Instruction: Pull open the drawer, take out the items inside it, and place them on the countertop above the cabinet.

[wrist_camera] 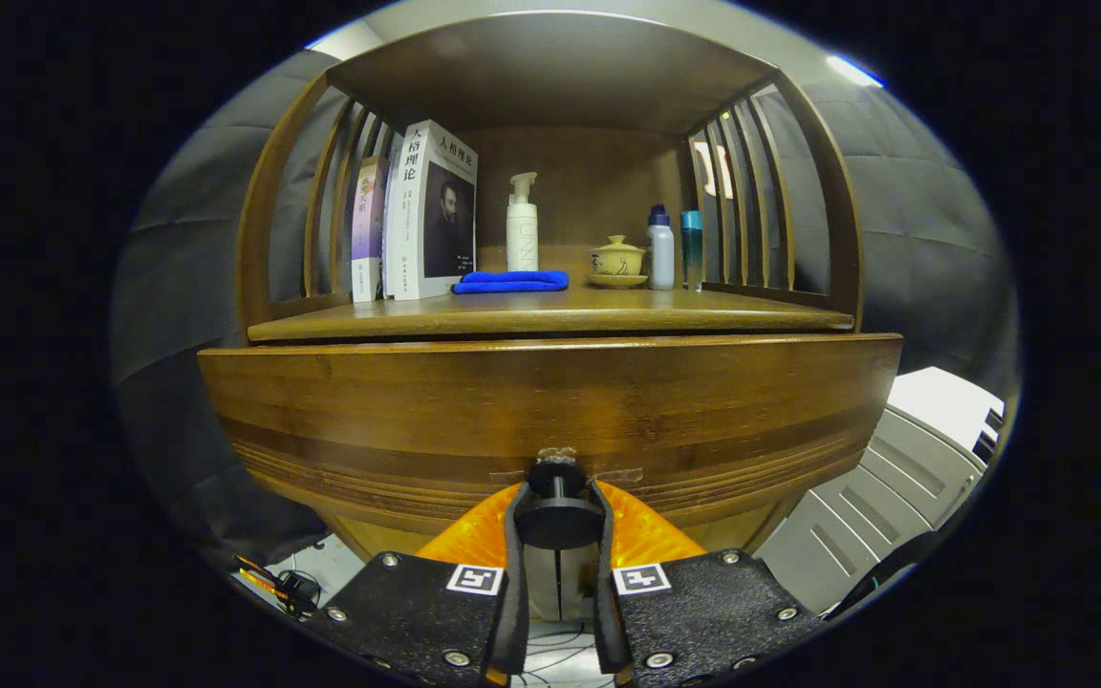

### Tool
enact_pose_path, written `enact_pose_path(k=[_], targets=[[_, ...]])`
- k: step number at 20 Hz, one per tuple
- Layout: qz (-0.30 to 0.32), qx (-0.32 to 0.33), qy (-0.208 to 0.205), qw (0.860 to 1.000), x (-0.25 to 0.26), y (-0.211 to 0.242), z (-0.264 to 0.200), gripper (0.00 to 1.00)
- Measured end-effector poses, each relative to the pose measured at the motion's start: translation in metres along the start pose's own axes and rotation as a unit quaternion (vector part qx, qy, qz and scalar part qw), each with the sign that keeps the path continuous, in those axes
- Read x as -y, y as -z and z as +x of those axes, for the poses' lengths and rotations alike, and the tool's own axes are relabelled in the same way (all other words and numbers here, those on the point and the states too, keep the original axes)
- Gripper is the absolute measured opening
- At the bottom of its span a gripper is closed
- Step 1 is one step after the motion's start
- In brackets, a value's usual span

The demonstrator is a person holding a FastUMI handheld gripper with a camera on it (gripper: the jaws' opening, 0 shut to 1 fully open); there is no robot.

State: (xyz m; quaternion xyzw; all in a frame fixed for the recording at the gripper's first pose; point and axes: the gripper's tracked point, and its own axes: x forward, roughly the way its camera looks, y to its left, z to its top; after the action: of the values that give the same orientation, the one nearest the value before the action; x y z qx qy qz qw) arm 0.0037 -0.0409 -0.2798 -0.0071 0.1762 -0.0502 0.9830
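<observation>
A: Gripper view first. What are the fingers doing?

B: The gripper [558, 521] is closed down on the drawer's black knob [558, 516]. Both fingers [512, 573] press against its round disc, one from the 9 o'clock side and one from 3 o'clock, so the gap between them is only as wide as the knob.

A: And the drawer itself?

B: The drawer front [550, 411] is the broad wooden panel straight ahead of the fingers, at 12 o'clock from the knob. The knob's stem runs into its lower middle. The panel sits just under the countertop [550, 315], and I cannot tell how far out it has come. Nothing of its inside shows from here.

A: What stands on the countertop?

B: Going from the 10 o'clock side of the shelf toward 2 o'clock: upright books [417, 215] leaning near the slatted left side, a folded blue cloth [510, 281] lying flat just beside them, a white pump bottle [522, 225] standing behind the cloth, a yellow lidded cup [617, 258] on a saucer, then a white bottle [661, 248] with a dark cap, touching or nearly touching a teal bottle [691, 248].

A: Anything around the cabinet?

B: A grey-white slatted unit [904, 468] lies at 4 o'clock from the knob, and some cables [273, 578] on the floor at 8 o'clock.
</observation>
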Motion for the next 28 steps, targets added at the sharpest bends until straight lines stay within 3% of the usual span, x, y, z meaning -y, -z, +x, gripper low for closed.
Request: enact_pose_path(k=[15, 26, 28], targets=[[-0.003, -0.011, -0.010, 1.000, 0.006, 0.029, -0.109, 0.28], [-0.005, -0.033, -0.018, 0.999, 0.000, 0.046, -0.138, 0.28], [-0.002, -0.037, -0.021, 0.999, -0.001, 0.046, -0.137, 0.34]])
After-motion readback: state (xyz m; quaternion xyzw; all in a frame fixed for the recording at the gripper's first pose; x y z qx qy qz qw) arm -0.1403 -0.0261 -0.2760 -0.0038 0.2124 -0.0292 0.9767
